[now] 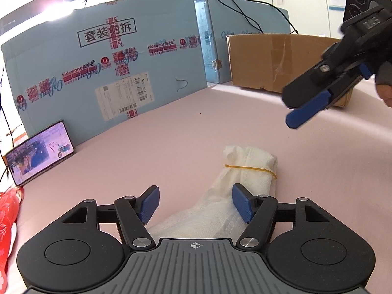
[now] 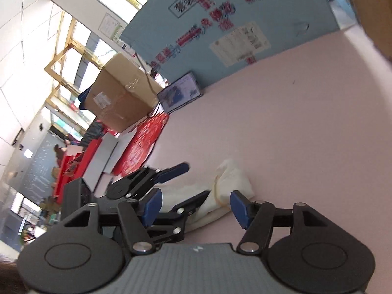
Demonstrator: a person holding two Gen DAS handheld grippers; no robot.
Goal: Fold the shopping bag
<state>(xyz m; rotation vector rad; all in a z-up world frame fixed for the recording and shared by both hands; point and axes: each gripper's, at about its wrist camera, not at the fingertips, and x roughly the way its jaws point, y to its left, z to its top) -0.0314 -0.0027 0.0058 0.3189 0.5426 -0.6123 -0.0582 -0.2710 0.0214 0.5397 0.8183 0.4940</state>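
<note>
Left claw [image 1: 196, 204] wide over banded bag [image 1: 247, 169]; right claw [image 2: 196, 207] wide, tilted above.

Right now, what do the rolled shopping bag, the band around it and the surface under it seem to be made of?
Shopping bag: looks like white non-woven or thin woven fabric, matte, with a fine textured grain and soft creases.
Band: a thin yellow loop cinching the roll, most likely rubber.
Table surface: pink, matte and even; whether it is a soft mat, cloth or laminate cannot be told.

One rolled white fabric shopping bag [image 1: 247, 169], one yellow rubber band [image 1: 252, 169], one phone [image 1: 40, 153], two blue cartons [image 1: 103, 73]
</note>
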